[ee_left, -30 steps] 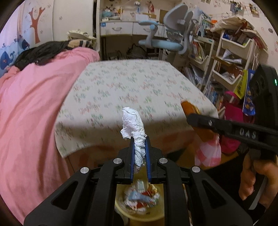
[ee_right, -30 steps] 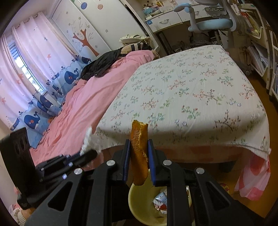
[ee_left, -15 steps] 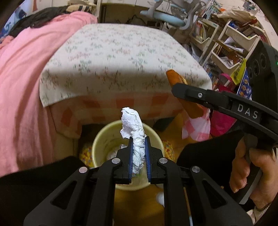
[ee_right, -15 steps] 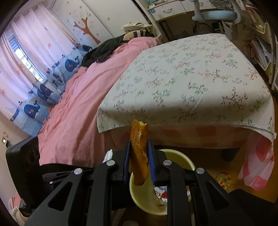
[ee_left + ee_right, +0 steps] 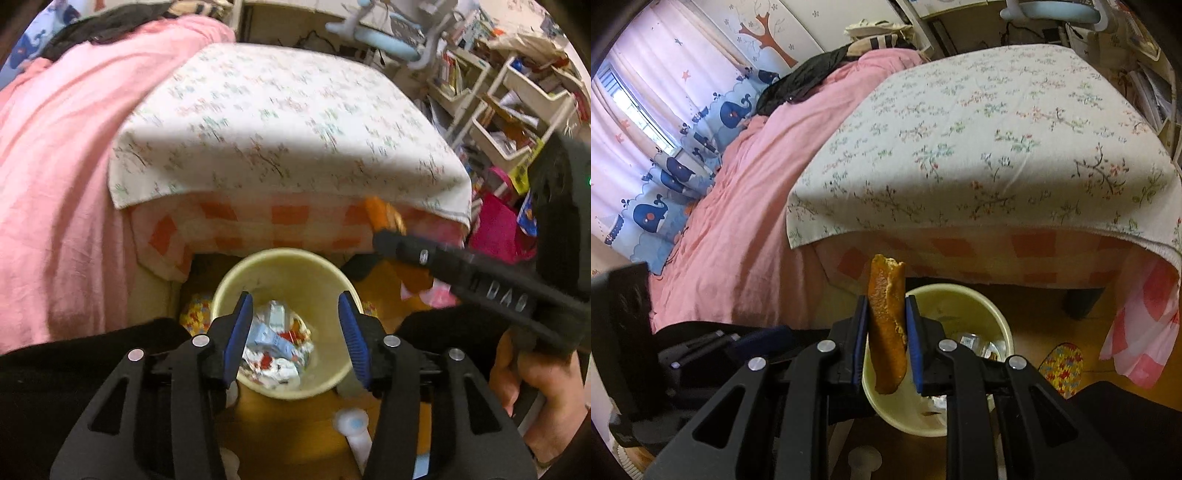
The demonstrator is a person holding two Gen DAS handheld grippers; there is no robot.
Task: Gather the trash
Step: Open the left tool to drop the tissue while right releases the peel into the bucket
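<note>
My left gripper (image 5: 295,299) hangs right over a pale yellow bin (image 5: 280,254); its jaws are opening and nothing is between them. Crumpled white paper and wrappers (image 5: 273,343) lie in the bottom of the bin. My right gripper (image 5: 886,301) is shut on an orange peel (image 5: 886,325) that stands upright between its blue pads, just over the near left rim of the bin (image 5: 960,295). In the left wrist view that gripper (image 5: 461,273) reaches in from the right, the peel (image 5: 384,218) at its tip and a hand (image 5: 535,376) on its handle.
A low table under a floral cloth (image 5: 280,129) stands just behind the bin. Pink bedding (image 5: 55,184) lies to the left. Cluttered shelves (image 5: 509,110) and a pink bag (image 5: 495,229) are at the right. A colourful mat (image 5: 1060,365) and a white object (image 5: 351,421) are on the wooden floor.
The left gripper came down over the bin, its jaws spread, and the white tissue it held is gone from them. The right gripper sank toward the bin, still holding the peel.
</note>
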